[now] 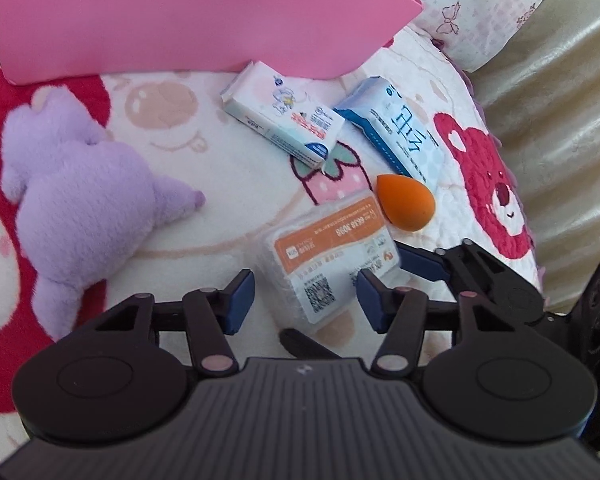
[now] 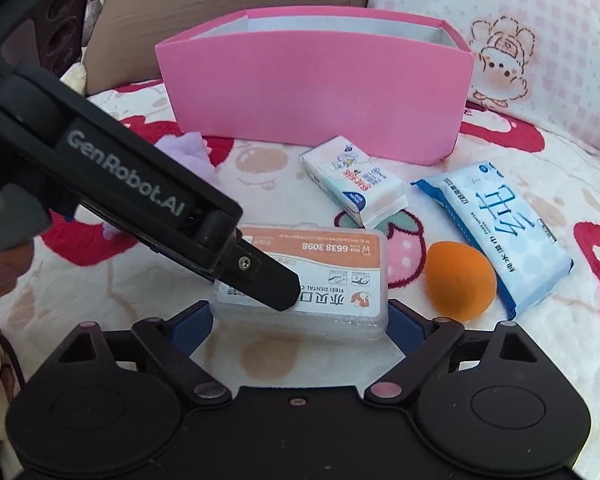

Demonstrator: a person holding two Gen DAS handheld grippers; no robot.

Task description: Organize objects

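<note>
Beyond both hand-held grippers stands the pink box (image 2: pixel 314 92) on a cartoon-print blanket (image 2: pixel 560 340). A purple plush toy (image 1: pixel 88 208) lies left of the left hand-held gripper (image 1: pixel 306 300). The wipes pack (image 2: pixel 496 232) and tissue pack (image 2: pixel 354 180) lie ahead. The clear plastic case (image 2: pixel 304 280) sits between the partly open pads of both; the right hand-held gripper (image 2: pixel 300 326) straddles its ends, contact unclear. An orange sponge (image 2: pixel 460 280) rests just right.

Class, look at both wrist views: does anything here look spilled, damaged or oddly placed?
Nothing spilled or visibly damaged. The oddity: the clear plastic box has both grippers at it, the right gripper flanking its ends and the left gripper over its top. Other items lie loose, askew.
</note>
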